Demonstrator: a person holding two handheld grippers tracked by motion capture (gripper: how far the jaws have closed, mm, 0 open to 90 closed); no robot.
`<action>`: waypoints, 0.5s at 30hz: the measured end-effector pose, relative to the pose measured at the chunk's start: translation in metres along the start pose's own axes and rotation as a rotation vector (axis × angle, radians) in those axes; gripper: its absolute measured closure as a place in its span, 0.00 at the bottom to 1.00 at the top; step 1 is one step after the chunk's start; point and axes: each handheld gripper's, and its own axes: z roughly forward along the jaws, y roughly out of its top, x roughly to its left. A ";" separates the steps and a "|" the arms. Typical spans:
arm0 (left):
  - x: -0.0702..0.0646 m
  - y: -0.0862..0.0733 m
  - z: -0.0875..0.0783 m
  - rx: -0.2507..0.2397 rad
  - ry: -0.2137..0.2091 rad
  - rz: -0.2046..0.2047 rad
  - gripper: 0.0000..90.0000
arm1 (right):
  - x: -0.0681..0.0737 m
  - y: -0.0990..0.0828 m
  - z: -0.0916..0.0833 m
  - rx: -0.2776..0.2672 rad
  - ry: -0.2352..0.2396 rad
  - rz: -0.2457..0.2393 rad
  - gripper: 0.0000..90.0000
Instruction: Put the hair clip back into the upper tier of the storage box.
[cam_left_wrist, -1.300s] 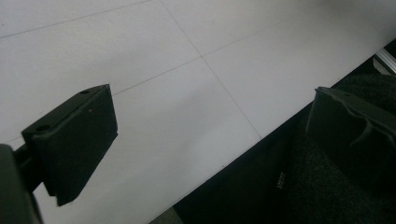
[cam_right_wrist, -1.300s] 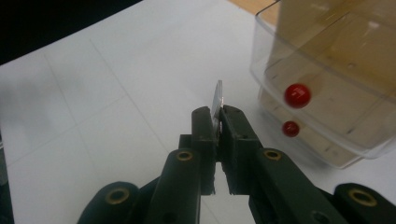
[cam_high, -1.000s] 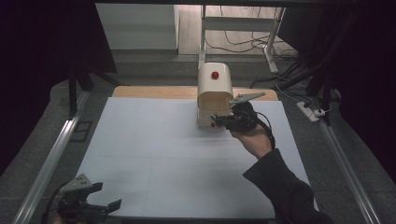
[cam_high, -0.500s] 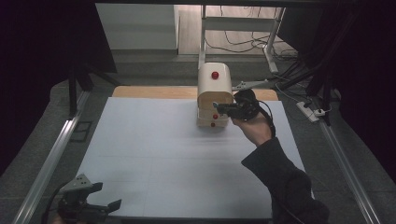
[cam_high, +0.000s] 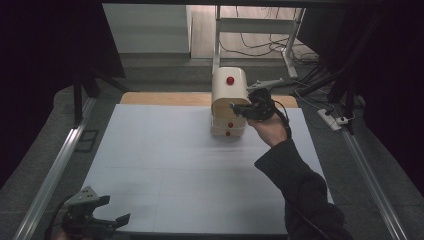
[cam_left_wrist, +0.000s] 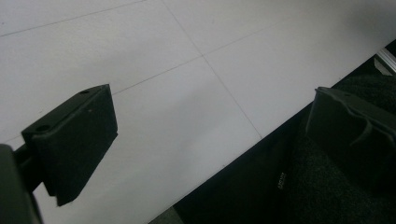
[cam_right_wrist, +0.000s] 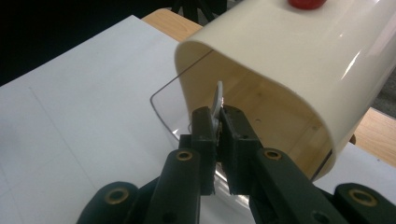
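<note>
At the table's near left corner, the left gripper (cam_high: 107, 223) rests idle, jaws wide apart with nothing between them. Right of centre stands a cream bread box (cam_high: 229, 102) with red knobs. Its clear roll-front door (cam_right_wrist: 163, 109) has lifted over the last second. The right gripper (cam_right_wrist: 218, 123) is clamped on what may be the door's small handle tab (cam_right_wrist: 217, 100), opening it.

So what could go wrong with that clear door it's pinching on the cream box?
The right hand-held gripper pinches only a thin tab of the clear door, so it might slip off. The cream box has nothing holding it down; a hard pull could tip or drag it, since the left hand-held gripper is far away.
</note>
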 end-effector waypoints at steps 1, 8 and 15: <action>0.000 0.000 0.000 0.000 0.000 0.000 0.02 | -0.001 0.000 0.002 0.003 -0.004 0.000 0.93; 0.000 0.000 0.000 0.001 -0.002 -0.002 0.02 | -0.007 -0.001 0.014 0.006 -0.039 0.008 0.93; 0.000 0.000 0.000 0.004 -0.002 -0.002 0.02 | -0.008 -0.003 0.024 0.010 -0.060 0.007 0.93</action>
